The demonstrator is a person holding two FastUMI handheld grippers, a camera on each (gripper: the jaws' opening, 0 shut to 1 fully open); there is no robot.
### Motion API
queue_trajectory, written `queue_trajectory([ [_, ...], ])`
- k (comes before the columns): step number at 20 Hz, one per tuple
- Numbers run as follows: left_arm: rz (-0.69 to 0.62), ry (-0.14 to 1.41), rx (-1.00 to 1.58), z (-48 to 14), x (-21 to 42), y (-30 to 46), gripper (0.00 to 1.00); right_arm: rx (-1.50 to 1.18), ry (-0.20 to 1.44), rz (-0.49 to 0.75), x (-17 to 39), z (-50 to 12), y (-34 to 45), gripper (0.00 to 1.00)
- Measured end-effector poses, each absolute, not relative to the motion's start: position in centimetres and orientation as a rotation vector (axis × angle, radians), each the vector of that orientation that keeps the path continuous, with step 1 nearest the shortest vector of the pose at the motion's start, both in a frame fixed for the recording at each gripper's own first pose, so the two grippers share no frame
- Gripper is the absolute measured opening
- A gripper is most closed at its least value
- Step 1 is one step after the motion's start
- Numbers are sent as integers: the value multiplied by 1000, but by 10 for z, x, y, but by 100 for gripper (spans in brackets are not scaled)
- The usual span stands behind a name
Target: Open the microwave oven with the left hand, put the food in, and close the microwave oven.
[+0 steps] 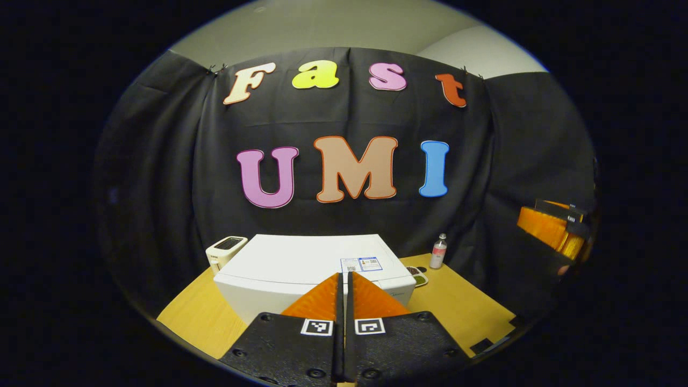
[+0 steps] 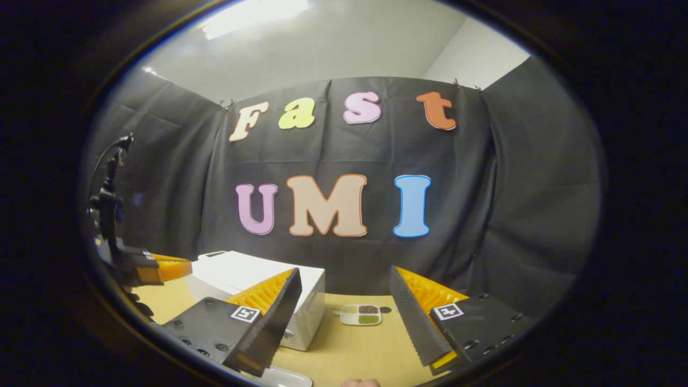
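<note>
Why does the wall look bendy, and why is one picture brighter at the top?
Left gripper view: the fisheye lens bows the cloth wall and the microwave; light is dim and even. Right gripper view: the same bulge, plus ceiling-light glare at the top; the food tray looks small but sharp.

The microwave oven [image 1: 301, 269] is viewed from above its front in the left gripper view, close. In the right gripper view it [image 2: 258, 279] is seen from its right, farther back. The oven and the food tray [image 2: 361, 315] beside it are shared.
</note>
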State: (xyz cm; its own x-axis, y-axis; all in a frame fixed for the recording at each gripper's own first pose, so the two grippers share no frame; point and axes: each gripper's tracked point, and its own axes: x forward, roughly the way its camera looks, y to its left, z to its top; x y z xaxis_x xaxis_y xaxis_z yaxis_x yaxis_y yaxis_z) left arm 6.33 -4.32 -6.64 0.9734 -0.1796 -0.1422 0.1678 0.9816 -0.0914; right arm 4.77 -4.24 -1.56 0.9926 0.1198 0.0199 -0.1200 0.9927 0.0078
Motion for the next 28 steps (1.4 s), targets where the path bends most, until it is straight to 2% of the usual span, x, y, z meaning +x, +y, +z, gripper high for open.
queue_trajectory([
  [1,-213,154,-116,-63,60,-52,3,-1,-24,127,48,-14,-40,100],
  [3,-202,152,-148,-60,51,-45,42,-19,-34,143,49,-13,-34,100],
  [5,-157,148,-118,-56,44,-30,99,-29,-33,149,50,-15,-33,96],
  [6,-145,131,-110,-52,45,-27,96,-24,-33,152,50,-15,-31,97],
  [11,-124,102,-112,-28,38,-17,96,-7,-52,177,54,-6,-27,96],
  [12,-112,95,-96,-23,37,-12,93,-12,-56,177,54,-3,-27,96],
  [14,-99,82,-69,-16,35,-9,96,-5,-63,172,53,-1,-28,96],
  [18,-131,65,-53,-9,28,-21,93,9,-66,167,53,0,-31,96],
  [28,-136,24,-40,4,24,-22,96,-1,-64,153,43,-2,-34,96],
])
